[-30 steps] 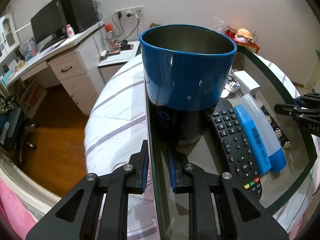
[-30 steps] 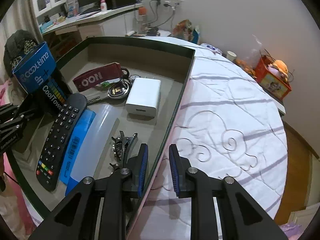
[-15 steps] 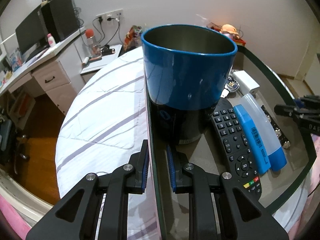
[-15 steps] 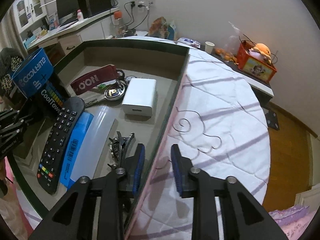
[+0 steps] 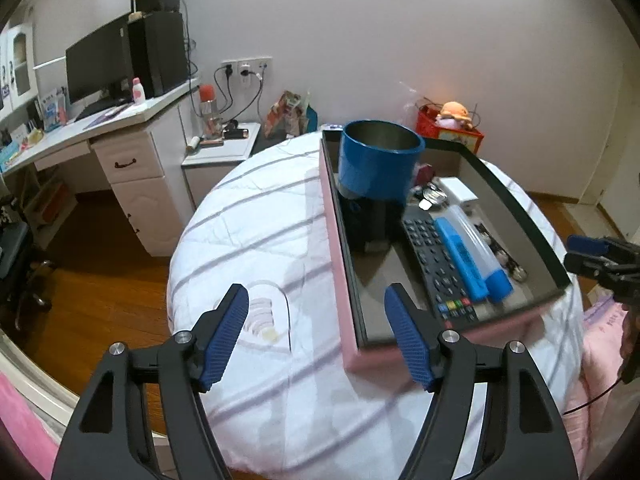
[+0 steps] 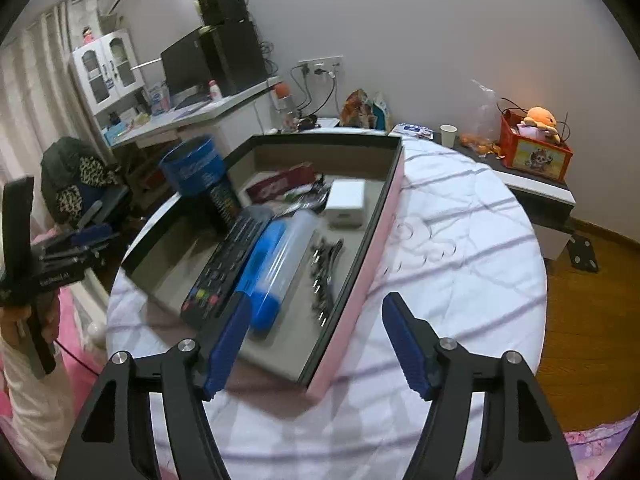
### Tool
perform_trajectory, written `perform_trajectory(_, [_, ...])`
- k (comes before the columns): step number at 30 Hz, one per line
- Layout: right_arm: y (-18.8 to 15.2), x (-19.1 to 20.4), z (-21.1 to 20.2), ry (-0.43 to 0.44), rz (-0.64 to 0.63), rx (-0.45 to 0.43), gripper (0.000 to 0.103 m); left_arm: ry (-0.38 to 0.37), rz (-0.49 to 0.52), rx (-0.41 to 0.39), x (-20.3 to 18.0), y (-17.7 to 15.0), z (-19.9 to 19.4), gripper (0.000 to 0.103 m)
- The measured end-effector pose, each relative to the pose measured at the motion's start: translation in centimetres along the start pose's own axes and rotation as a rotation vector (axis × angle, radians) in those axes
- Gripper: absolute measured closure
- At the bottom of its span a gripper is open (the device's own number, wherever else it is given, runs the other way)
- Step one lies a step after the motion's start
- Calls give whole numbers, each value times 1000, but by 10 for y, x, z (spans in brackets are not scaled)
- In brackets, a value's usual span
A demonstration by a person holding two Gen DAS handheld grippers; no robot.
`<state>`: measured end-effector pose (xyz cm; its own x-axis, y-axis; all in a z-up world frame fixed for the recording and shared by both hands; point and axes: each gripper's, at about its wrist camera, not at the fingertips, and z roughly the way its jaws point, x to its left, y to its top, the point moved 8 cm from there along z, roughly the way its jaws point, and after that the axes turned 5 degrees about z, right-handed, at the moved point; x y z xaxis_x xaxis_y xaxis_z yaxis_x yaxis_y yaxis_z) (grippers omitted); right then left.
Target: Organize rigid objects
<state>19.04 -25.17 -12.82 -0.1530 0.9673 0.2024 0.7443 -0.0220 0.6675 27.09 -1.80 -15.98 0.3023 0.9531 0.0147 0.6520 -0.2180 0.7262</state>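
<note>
Blue cup [image 6: 195,168] lettering is blurred beyond reading.

Blurred contents and cut-off edges around the pink tray [image 6: 362,264]

In the right wrist view, motion blur smears everything inside the pink tray: the remote's [image 6: 218,276] buttons, the lettering on the blue cup [image 6: 194,168] at its far left corner, the red strap [image 6: 280,186] near its far wall, and the small metal clips [image 6: 324,276] along its right wall, too smeared to tell what they are. In the left wrist view, right of the tray, the right gripper [image 5: 580,254] is cut off by the edge
</note>
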Motion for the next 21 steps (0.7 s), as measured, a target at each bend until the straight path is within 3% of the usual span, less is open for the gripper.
perform_trajectory(7, [-36,6,6,-9,12,41,33,-51,48,13,-21,-20,-14,28])
perform_trajectory(11, [-52,7,11,-37,16,64,33,-24,63,57,-25,-30,-1,27])
perform_trajectory(21, [-53,6,19,-46,56,57,33,-41,56,114,-35,-39,28,25])
